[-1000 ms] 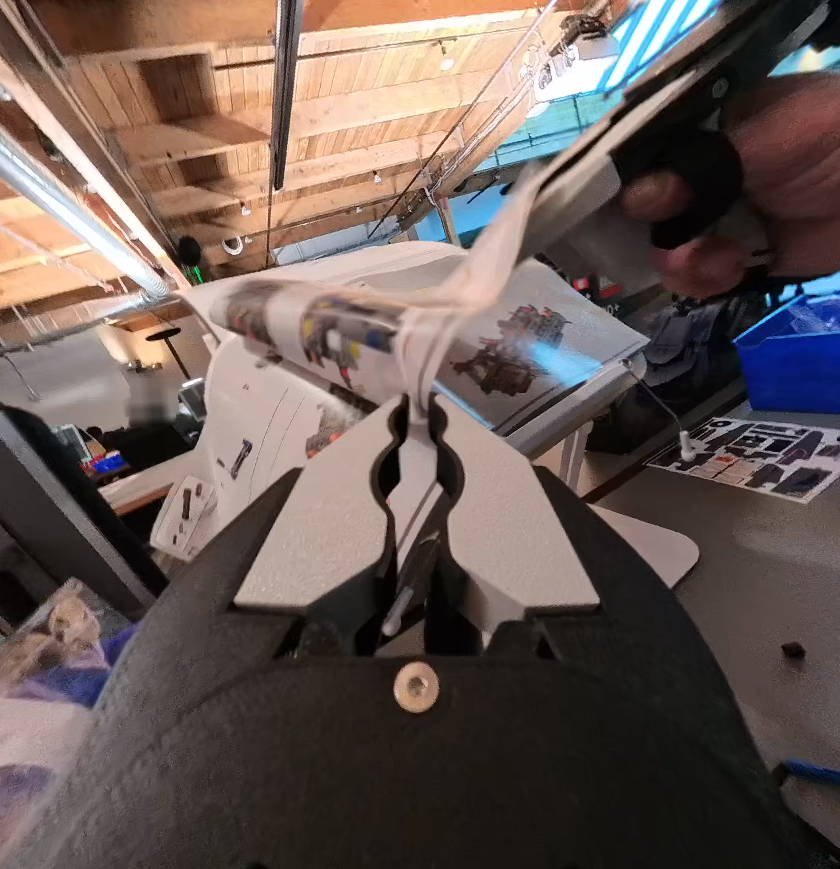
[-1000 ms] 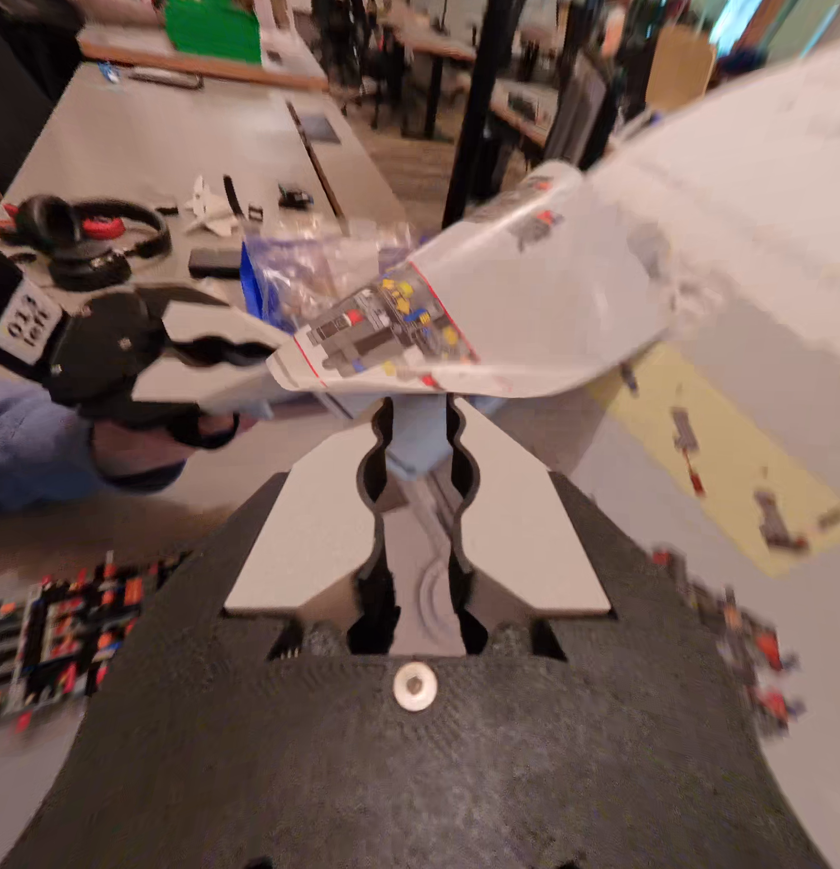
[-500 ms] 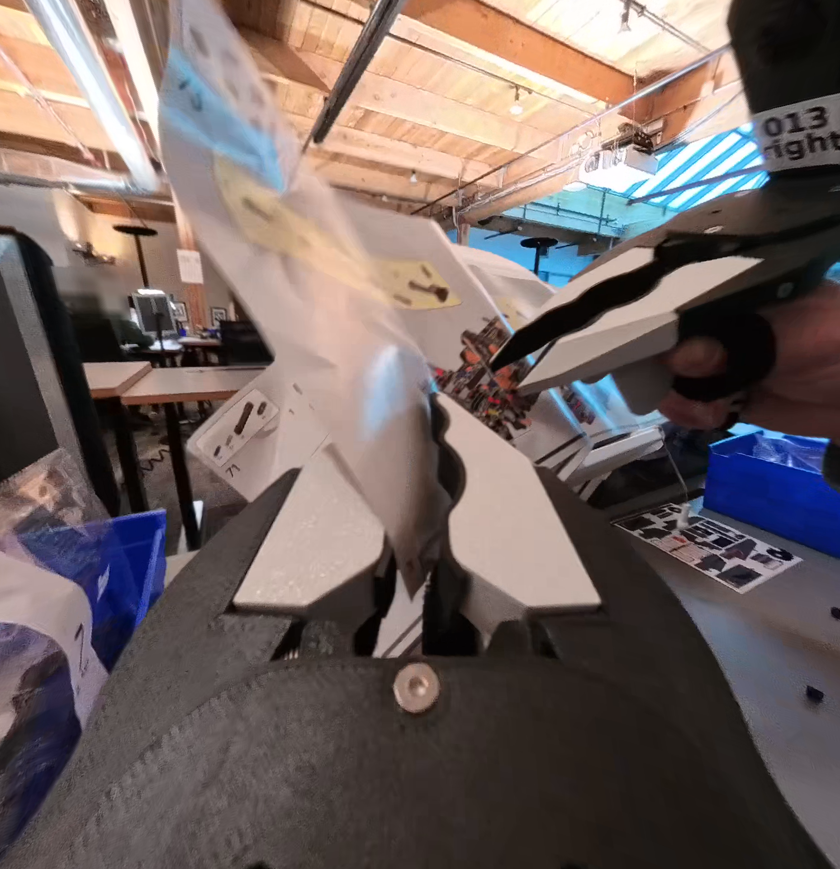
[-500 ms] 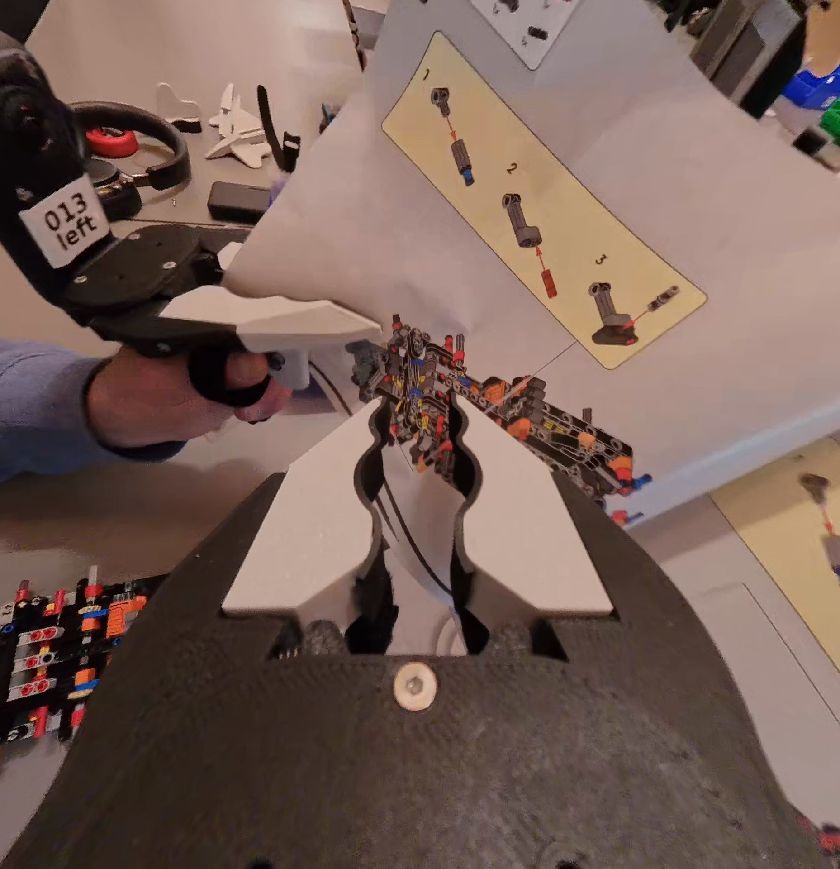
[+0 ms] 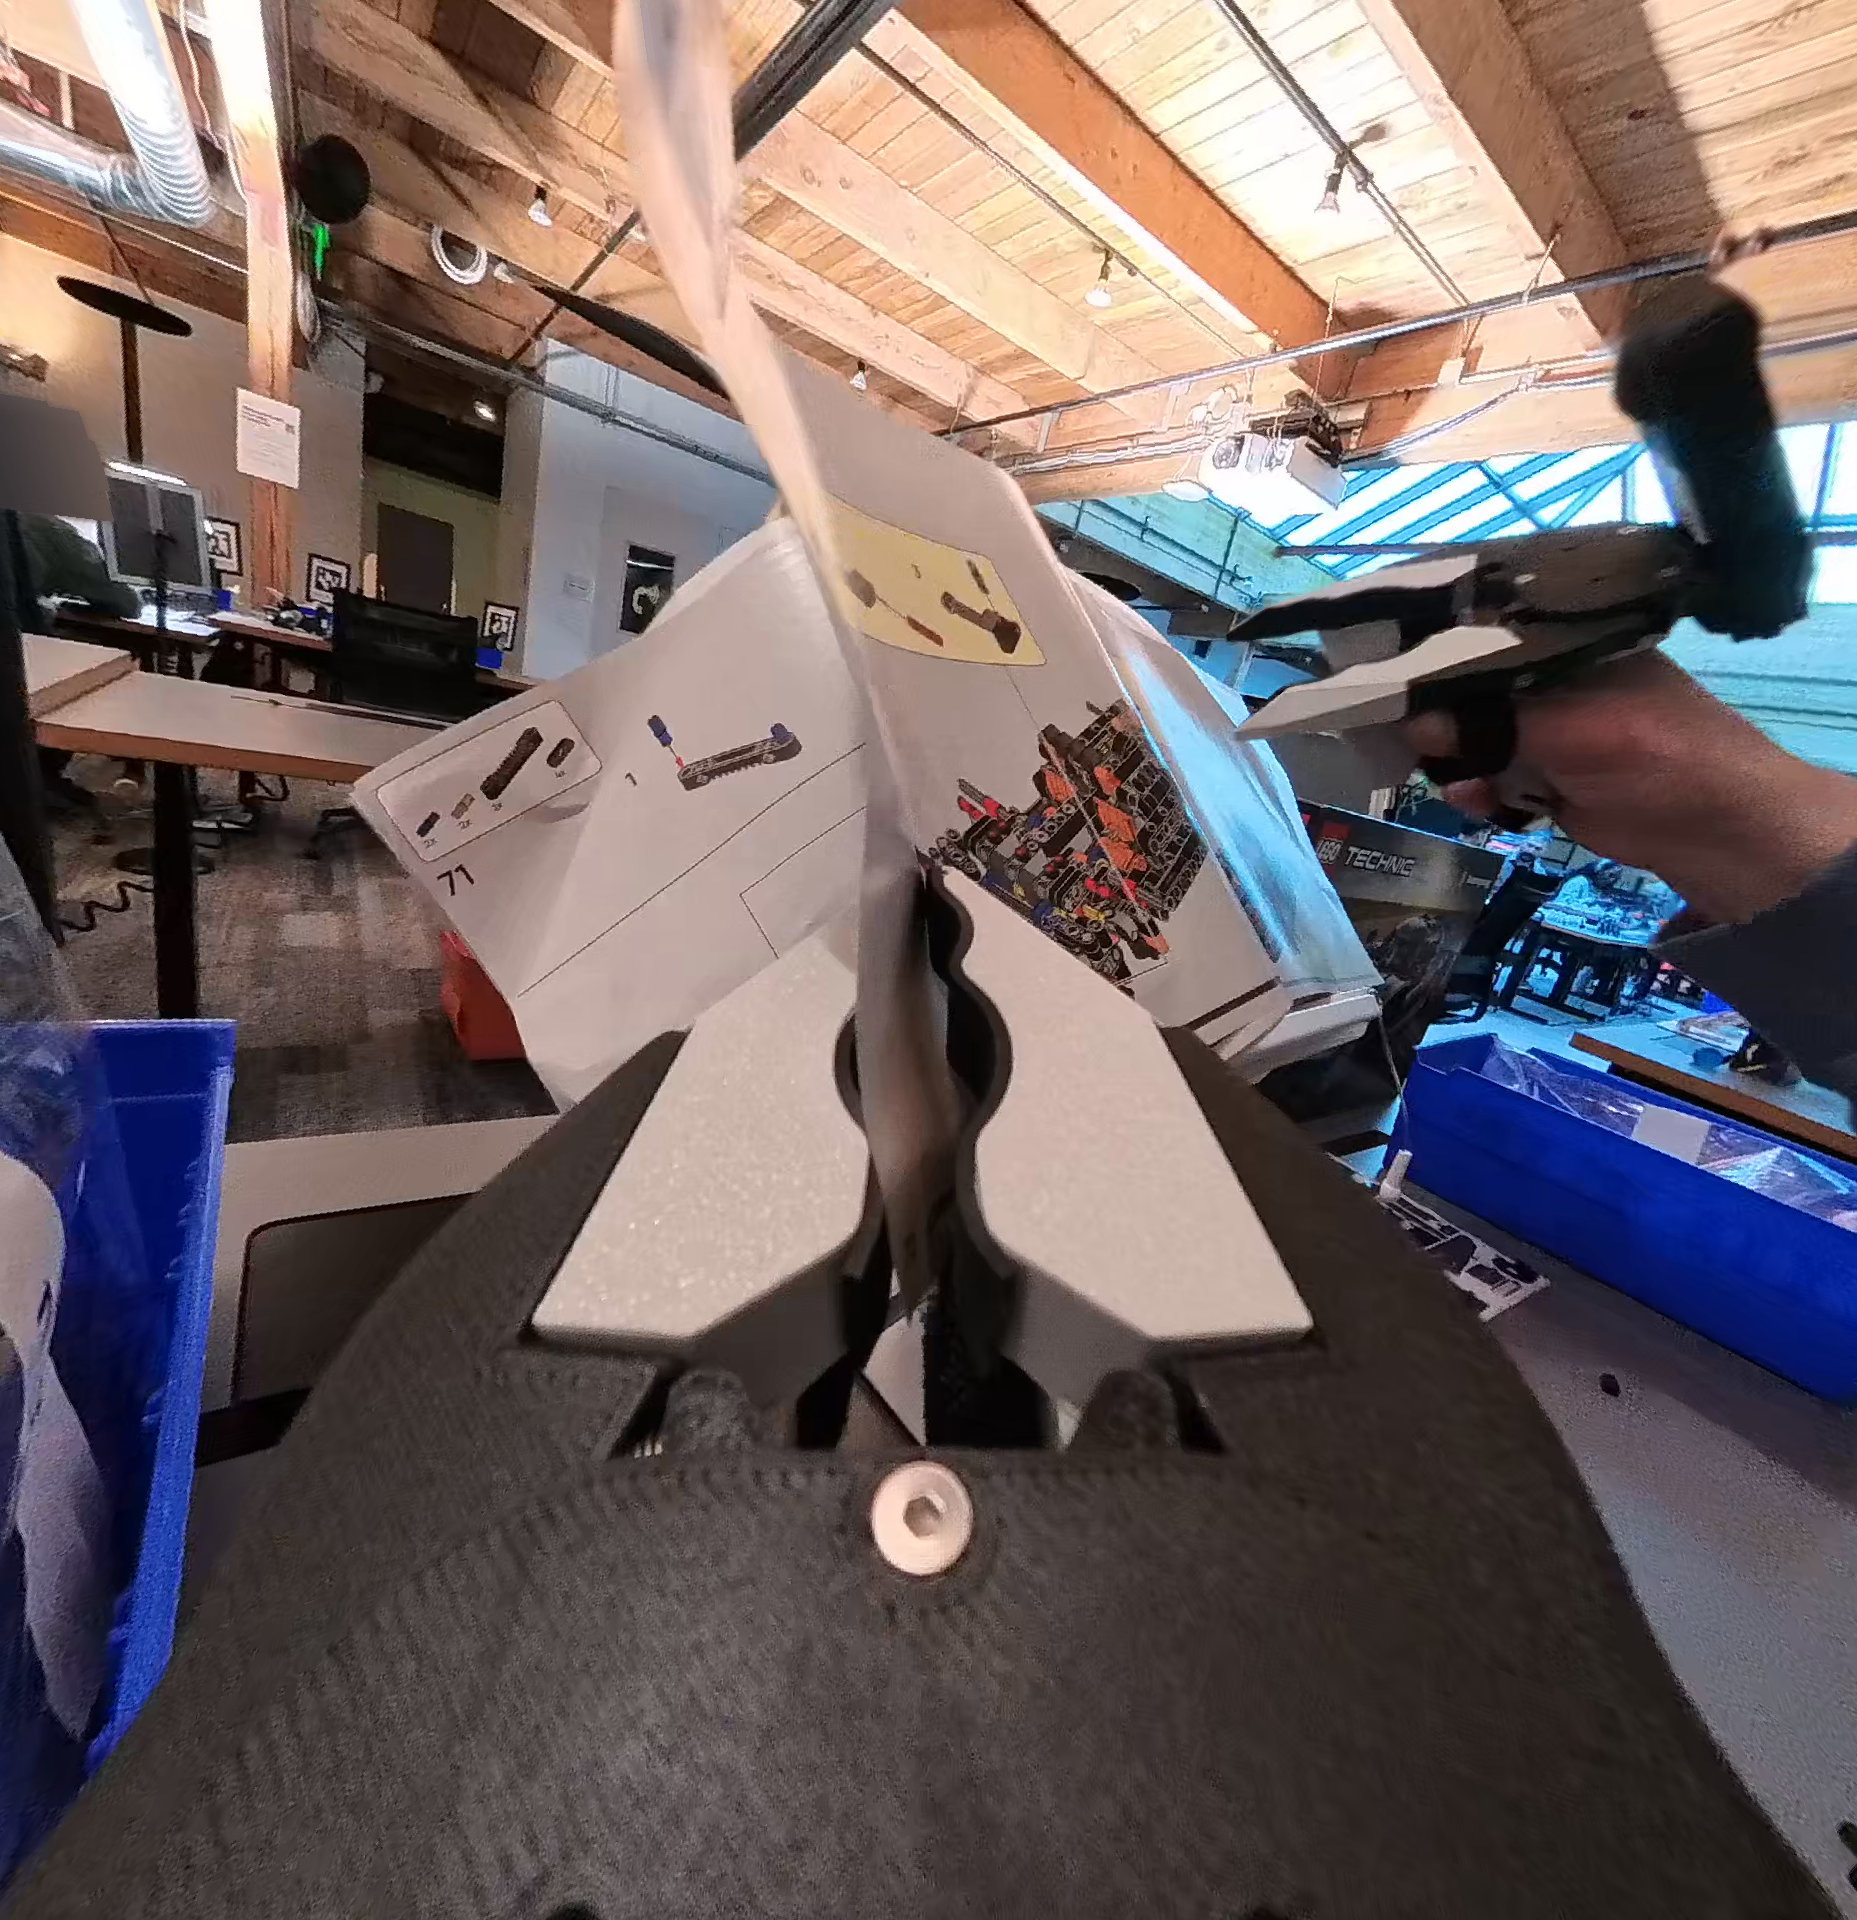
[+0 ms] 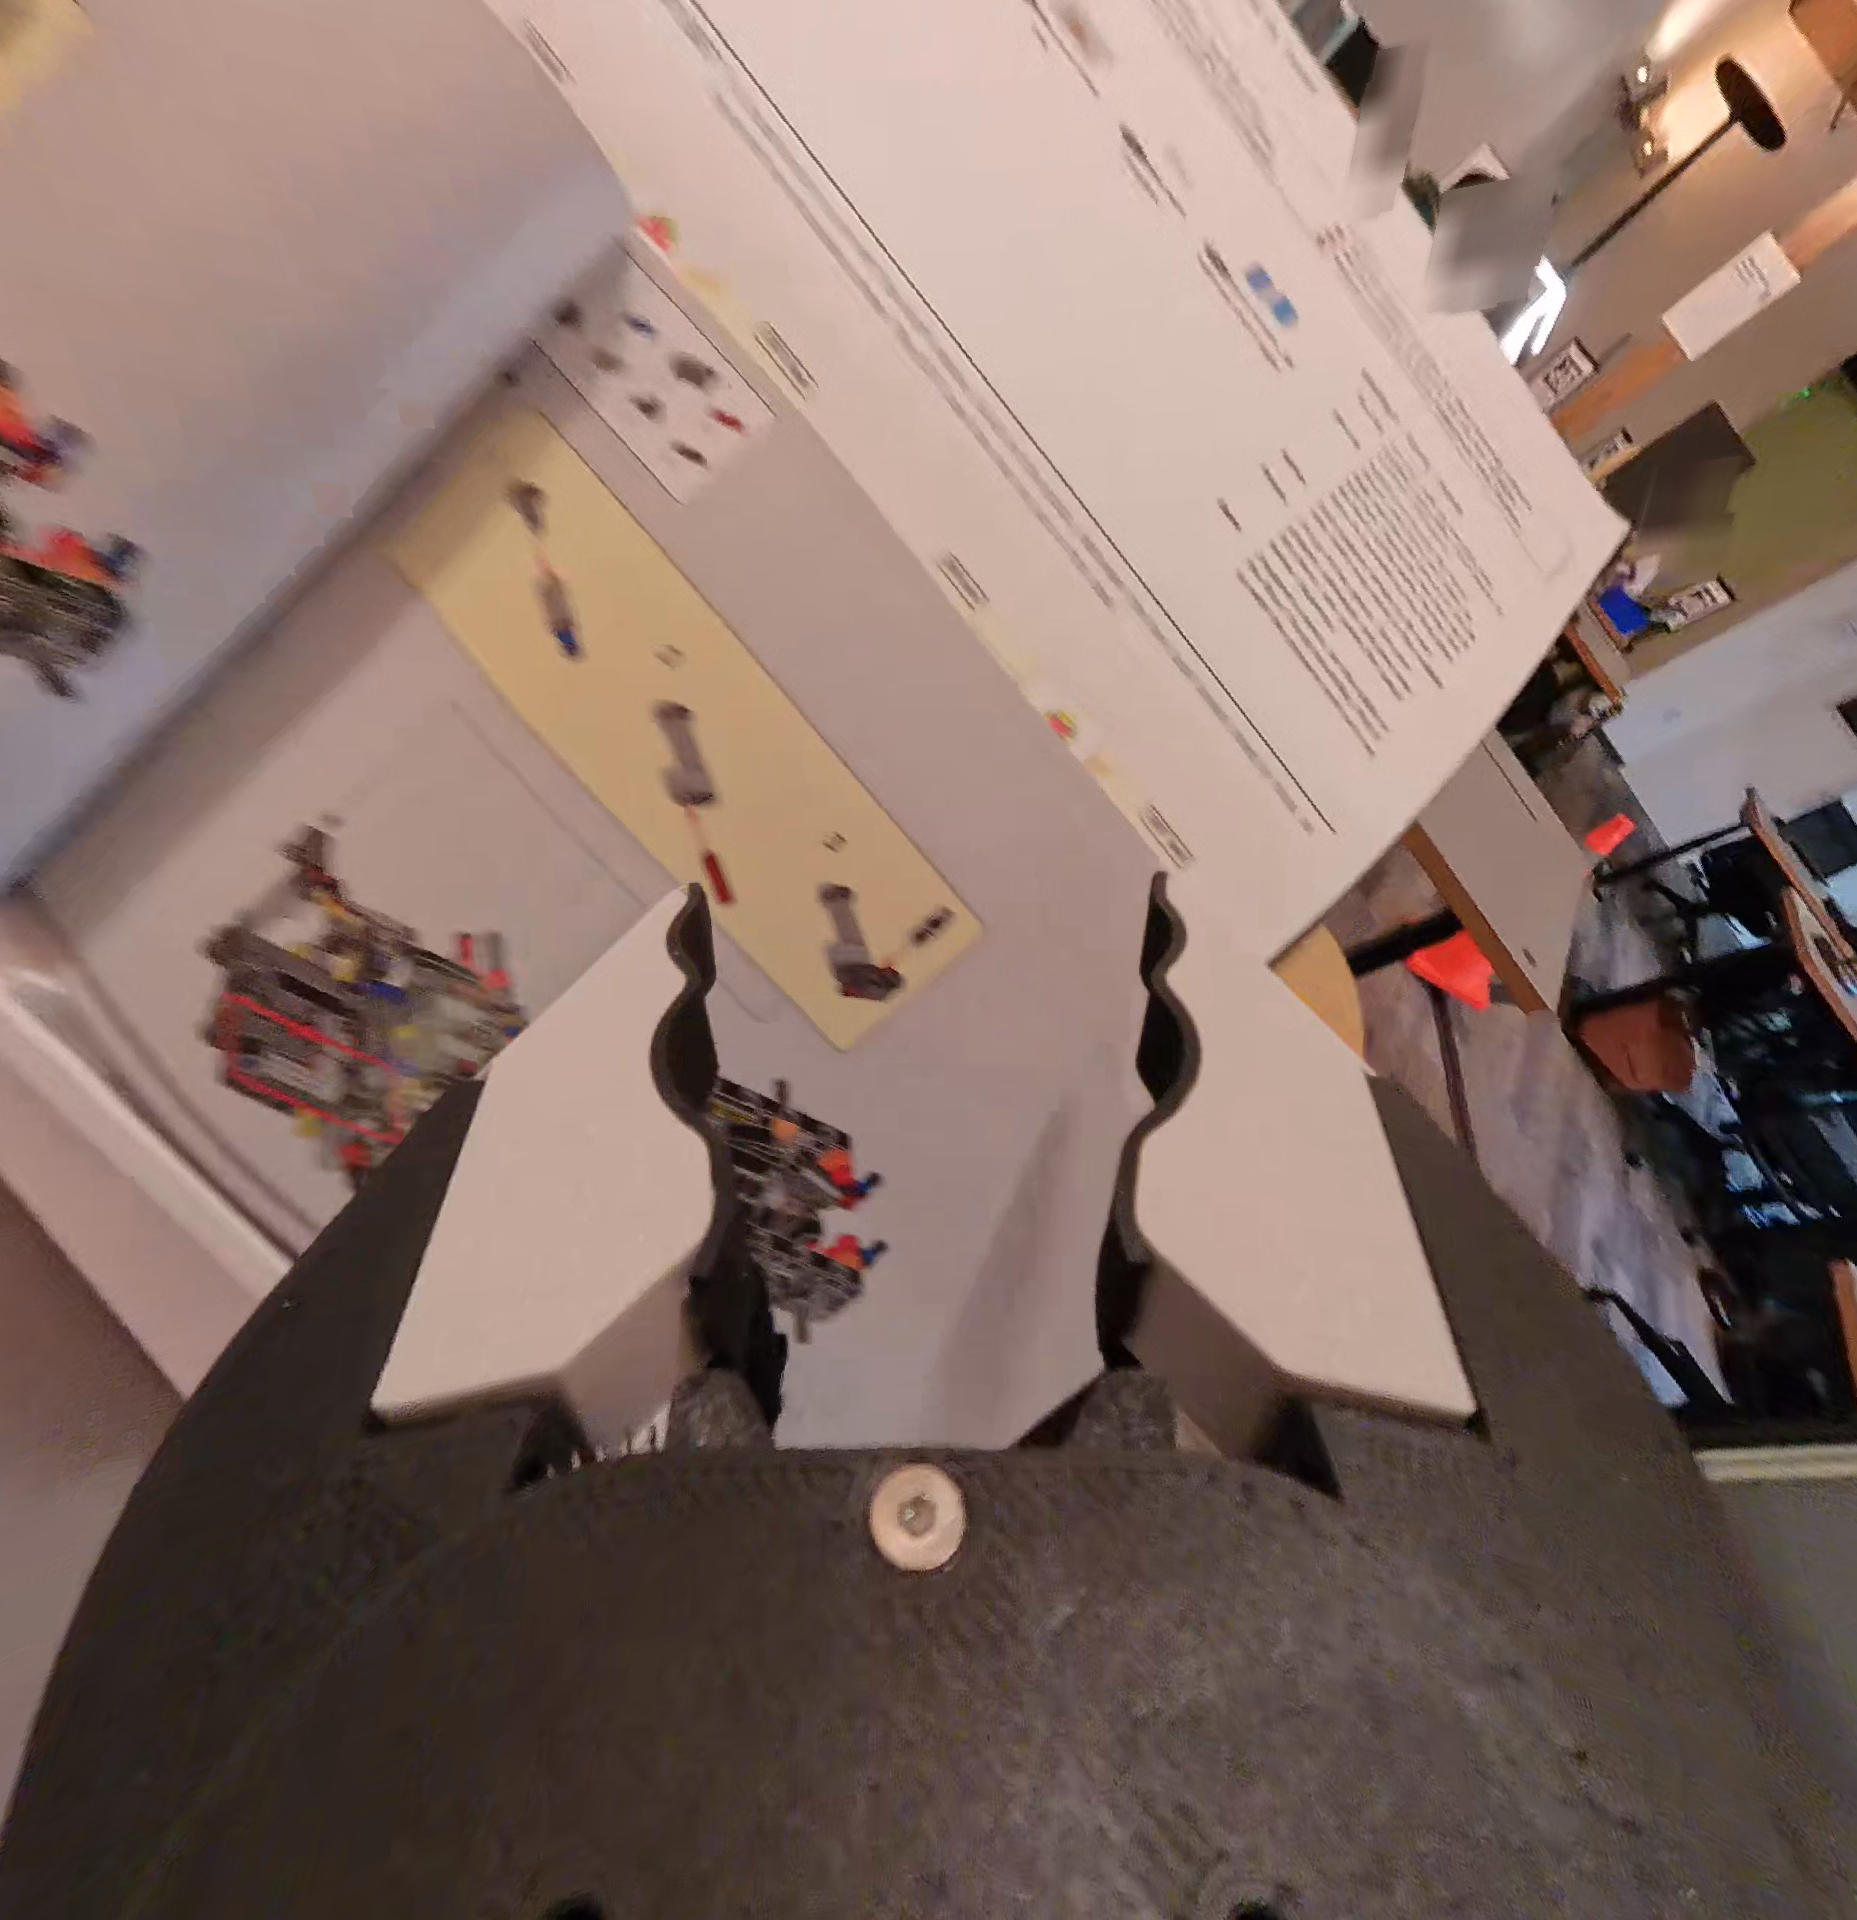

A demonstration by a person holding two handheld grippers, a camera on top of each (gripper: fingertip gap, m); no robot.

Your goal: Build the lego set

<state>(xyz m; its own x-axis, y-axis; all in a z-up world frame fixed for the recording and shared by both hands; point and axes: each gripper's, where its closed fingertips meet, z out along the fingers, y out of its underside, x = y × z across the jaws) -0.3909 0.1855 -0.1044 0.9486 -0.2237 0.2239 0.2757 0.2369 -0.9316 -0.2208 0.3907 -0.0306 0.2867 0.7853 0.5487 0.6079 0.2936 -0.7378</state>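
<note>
The Lego instruction booklet (image 5: 695, 790) stands open and propped up in front of me. My left gripper (image 5: 919, 904) is shut on one of its pages (image 5: 893, 1039), which rises edge-on between the fingers toward the ceiling. My right gripper (image 6: 924, 925) is open and empty, close over the booklet's pages (image 6: 695, 644); it also shows in the left wrist view (image 5: 1308, 675), held in a hand to the right of the booklet. No loose bricks are in either gripper.
Blue bins stand at the left (image 5: 145, 1247) and right (image 5: 1630, 1226) on the grey table (image 5: 1682, 1507). A sticker sheet (image 5: 1464, 1257) lies by the right bin. A Lego box (image 5: 1412, 862) stands behind the booklet. Desks and chairs fill the room beyond. Spacing between my two grippers at the tips: around 30 cm.
My right gripper has let go of the booklet page, opened and drawn away to the right. My left gripper still holds a page, now lifted upright. The booklet has opened to another spread.
</note>
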